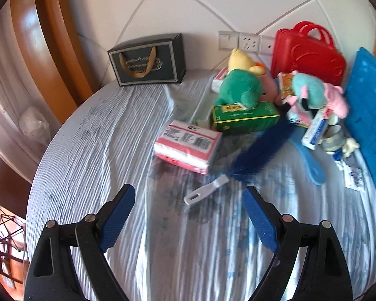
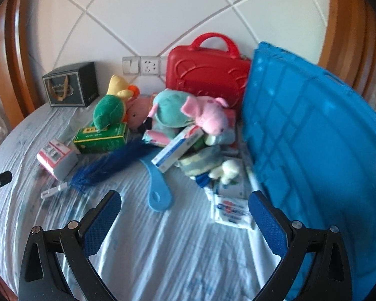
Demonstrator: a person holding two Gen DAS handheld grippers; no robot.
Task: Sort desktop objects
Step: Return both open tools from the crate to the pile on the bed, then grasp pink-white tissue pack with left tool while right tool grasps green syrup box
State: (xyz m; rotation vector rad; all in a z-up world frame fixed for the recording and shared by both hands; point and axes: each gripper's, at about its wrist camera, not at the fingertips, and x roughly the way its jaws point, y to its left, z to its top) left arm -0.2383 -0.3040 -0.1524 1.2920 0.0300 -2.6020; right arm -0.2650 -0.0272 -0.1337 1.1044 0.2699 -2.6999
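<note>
Left gripper (image 1: 189, 205): jaws wide, empty — poised over the duster (image 1: 250, 148) handle.
Right gripper (image 2: 184, 209): jaws wide, empty.
Clutter: piled left of the blue crate (image 2: 313, 150) — likely its destination.

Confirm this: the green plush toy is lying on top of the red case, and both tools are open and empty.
Not quite. The green plush toy lies on the green box, not the red case, as the right wrist view shows. Both tools, left and right, are open and empty.
</note>
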